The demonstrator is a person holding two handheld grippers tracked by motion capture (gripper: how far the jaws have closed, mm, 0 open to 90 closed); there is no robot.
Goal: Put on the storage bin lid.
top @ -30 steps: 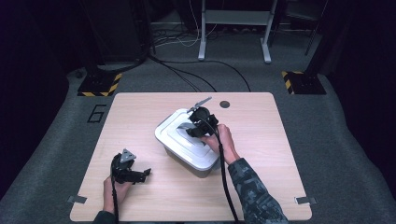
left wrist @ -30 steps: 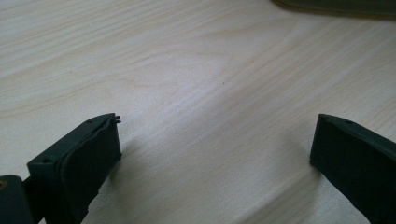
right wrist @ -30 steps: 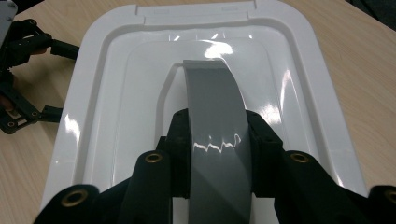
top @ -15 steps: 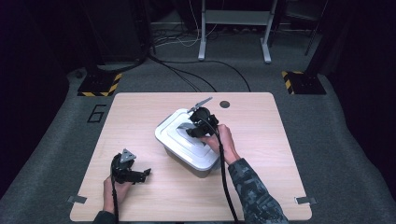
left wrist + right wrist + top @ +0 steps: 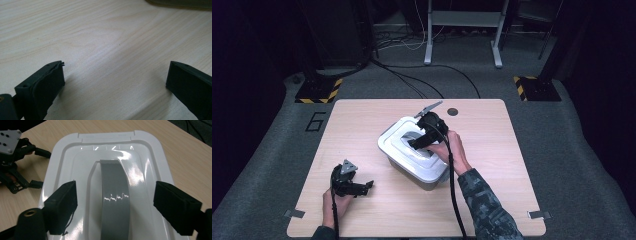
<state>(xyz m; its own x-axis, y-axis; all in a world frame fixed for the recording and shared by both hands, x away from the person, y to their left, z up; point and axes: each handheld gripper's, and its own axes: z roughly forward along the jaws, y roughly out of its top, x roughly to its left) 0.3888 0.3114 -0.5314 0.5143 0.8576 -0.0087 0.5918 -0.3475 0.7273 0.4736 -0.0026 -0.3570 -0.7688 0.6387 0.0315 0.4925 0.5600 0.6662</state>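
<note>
We hold the right gripper [image 5: 418,142] over the white plastic lid [image 5: 75,160] of the grey box [image 5: 412,172] at the middle of the light wooden surface [image 5: 492,150]. Its jaws have just been opening and now straddle the lid's grey arched handle [image 5: 113,192] without touching it. At seven o'clock, the left gripper [image 5: 368,185] rests with its jaws wide apart and empty.

Right gripper [image 5: 421,141] over the white box's lid [image 5: 412,150] — jaws just opened (left gripper [image 5: 362,186] aside).

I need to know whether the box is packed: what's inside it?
Cannot tell: the white lid with its grey handle covers the box, hiding the inside. The right gripper hovers open over the handle.
</note>
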